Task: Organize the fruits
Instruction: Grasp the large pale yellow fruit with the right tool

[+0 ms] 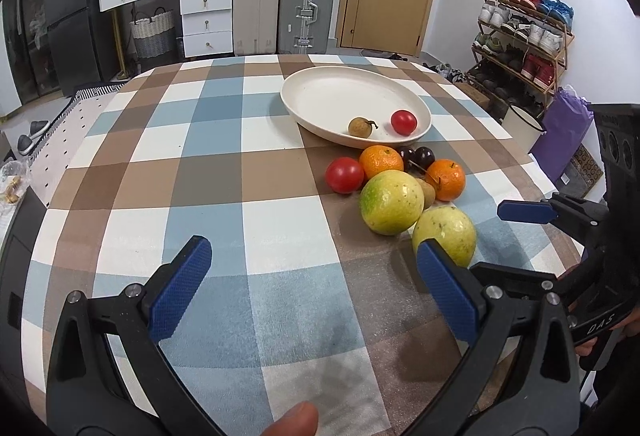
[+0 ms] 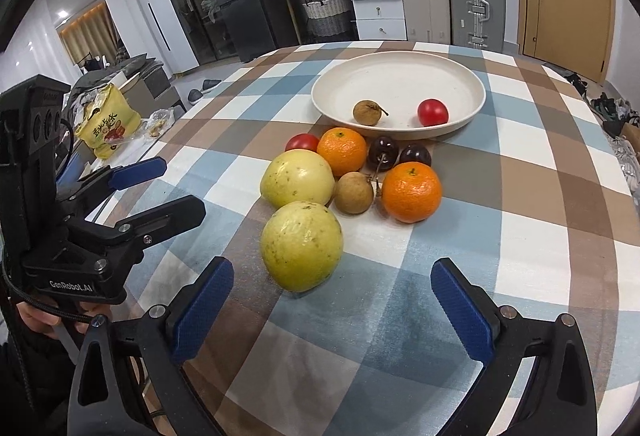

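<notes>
While both grippers hover low over the checked tablecloth, nothing is in hand: the left gripper and the right gripper each stand spread wide, their blue ribbed pads bare.

Largest of the task's things is the cream oval plate, smooth and shallow-rimmed, well back on the table; it holds only a small red tomato and a brown, rough-skinned longan with a stem. Just in front of it lies the loose cluster. Two yellow-green round fruits, speckled and waxy, sit nearest: the near one lies just ahead of the right gripper's left pad, the far one touching it behind. Then come two dimpled tangerines, a second tomato, another longan, and two glossy dark cherries on thin stems.

The risk, as I judge it, is rolling: everything here is round and packed together, so closing on the near fruit off-centre could squirt it sideways or nudge its neighbours away. The cherries look soft enough to bruise under firm pads.
</notes>
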`<state>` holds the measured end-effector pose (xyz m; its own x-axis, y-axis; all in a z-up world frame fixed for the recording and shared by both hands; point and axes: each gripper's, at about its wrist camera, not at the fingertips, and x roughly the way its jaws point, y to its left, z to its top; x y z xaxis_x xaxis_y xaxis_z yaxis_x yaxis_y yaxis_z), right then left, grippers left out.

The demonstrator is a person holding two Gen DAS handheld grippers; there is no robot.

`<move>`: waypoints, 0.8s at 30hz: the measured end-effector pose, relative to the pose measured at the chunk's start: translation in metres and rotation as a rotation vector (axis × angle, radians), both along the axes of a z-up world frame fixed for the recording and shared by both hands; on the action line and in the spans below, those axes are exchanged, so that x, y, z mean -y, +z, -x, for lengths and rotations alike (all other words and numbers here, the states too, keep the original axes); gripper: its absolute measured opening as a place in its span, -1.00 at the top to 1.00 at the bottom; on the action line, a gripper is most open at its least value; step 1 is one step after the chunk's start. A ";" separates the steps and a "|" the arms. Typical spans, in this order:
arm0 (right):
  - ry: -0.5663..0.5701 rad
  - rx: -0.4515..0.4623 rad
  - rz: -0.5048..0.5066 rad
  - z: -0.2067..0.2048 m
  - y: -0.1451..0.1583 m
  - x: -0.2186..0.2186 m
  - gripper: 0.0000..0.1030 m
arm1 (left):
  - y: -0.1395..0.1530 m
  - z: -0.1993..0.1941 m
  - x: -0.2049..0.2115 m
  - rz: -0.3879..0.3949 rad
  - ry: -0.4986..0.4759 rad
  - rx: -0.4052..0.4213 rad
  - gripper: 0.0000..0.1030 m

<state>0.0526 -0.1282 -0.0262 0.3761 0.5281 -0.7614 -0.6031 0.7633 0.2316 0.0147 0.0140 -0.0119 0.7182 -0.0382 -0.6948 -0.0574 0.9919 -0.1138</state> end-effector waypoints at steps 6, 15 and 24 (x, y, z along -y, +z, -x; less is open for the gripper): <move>0.009 -0.017 0.004 -0.002 -0.007 -0.007 -0.87 | -0.005 -0.003 -0.002 0.000 0.003 -0.005 -0.99; 0.029 -0.032 0.005 -0.004 -0.012 -0.018 -0.63 | -0.012 -0.008 -0.010 0.012 0.023 -0.013 -0.99; 0.050 -0.046 -0.009 -0.006 -0.014 -0.026 -0.40 | -0.017 -0.013 -0.016 0.017 0.028 -0.021 -0.99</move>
<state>0.0582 -0.1024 -0.0403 0.3140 0.5523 -0.7723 -0.6287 0.7304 0.2668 0.0279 0.0296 -0.0286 0.7041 -0.0299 -0.7094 -0.0878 0.9878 -0.1287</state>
